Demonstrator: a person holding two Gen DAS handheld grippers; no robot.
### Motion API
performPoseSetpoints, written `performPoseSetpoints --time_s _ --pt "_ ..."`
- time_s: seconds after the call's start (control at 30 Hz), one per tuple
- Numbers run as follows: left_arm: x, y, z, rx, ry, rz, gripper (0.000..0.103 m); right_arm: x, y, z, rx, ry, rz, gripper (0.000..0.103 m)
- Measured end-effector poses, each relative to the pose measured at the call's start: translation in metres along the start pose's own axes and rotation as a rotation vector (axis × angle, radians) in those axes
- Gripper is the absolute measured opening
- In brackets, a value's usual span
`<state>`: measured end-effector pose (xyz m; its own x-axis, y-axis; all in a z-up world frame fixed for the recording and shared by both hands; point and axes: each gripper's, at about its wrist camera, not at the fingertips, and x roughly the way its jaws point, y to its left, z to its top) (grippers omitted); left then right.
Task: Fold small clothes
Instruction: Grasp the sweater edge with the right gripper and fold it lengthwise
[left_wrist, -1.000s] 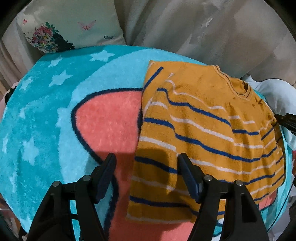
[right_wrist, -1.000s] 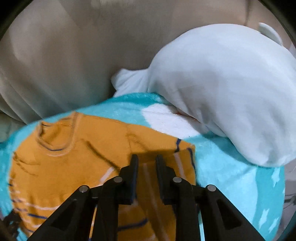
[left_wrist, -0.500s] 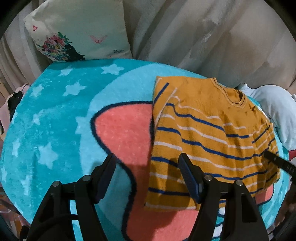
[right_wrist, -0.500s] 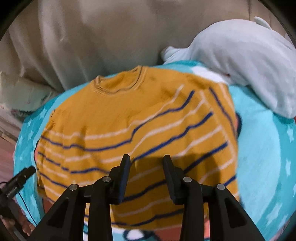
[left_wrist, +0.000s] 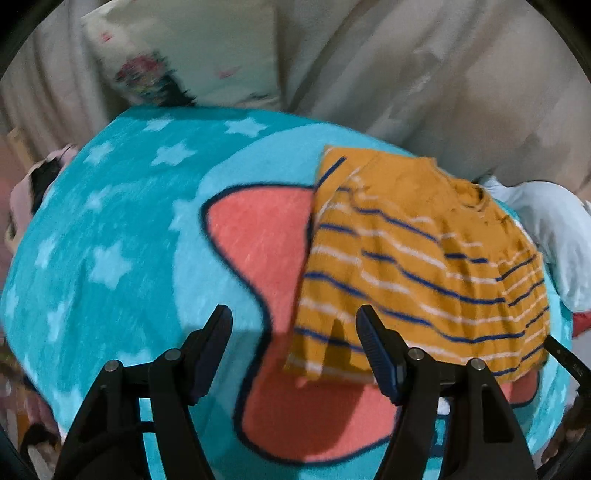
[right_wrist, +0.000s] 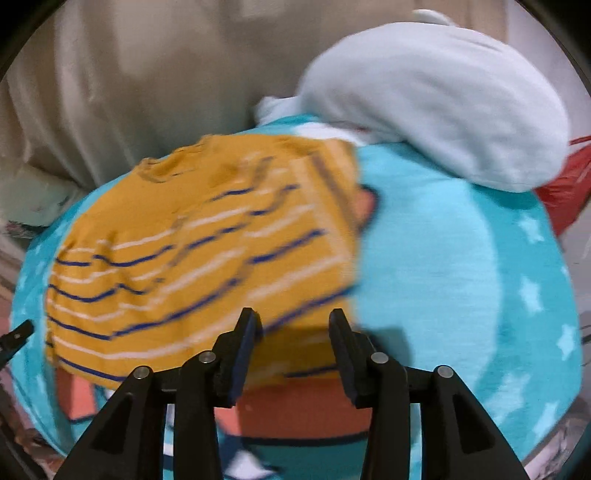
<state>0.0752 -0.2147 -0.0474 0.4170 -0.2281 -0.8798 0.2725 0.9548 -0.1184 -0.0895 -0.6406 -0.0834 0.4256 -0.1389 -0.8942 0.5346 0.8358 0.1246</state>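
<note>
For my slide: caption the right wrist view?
Open right hand-held gripper above striped orange sweater on teal blanket.

Motion-blurred pillow print (left_wrist: 147, 79)

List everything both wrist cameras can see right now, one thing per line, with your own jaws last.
Striped top: one, mustard with navy and white stripes, lying partly folded on the mat, nearer its right side.
Round mat: one, turquoise with pale stars and a coral shape outlined in navy, under the top.
White bundle: one, white, at the mat's far right edge.
Floral cushion: one, cream with a flower print, behind the mat at far left.
Curtain: beige, backdrop.
Red item: one, right of the mat, unclear what.
Left gripper: jaws open, empty, above the top's near edge.
Right gripper: jaws open, empty, above the top's hem.
</note>
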Motion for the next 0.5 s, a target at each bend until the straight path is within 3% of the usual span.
performPoseSetpoints --time_s 0.13,0.27,0.37,0.43,0.5 --pt "-0.020 -0.001 -0.017 -0.082 -0.017 -0.014 0.069 0.004 -0.025 -0.002 0.032 0.003 0.021 0.051" --pt "-0.036 -0.016 -0.037 -0.088 -0.026 -0.013 0.069 0.023 -0.034 0.003 0.045 0.045 0.155 0.052" --pt "-0.046 -0.022 -0.051 -0.101 -0.030 -0.010 0.069 0.039 -0.041 0.005 0.105 0.101 0.310 0.009" --pt "-0.053 -0.021 -0.058 -0.108 -0.046 0.004 0.069 0.030 -0.057 0.004 0.160 0.099 0.349 0.006" --pt "-0.058 -0.017 -0.065 -0.125 -0.050 0.024 0.069 0.019 -0.076 0.003 0.165 0.068 0.294 0.004"
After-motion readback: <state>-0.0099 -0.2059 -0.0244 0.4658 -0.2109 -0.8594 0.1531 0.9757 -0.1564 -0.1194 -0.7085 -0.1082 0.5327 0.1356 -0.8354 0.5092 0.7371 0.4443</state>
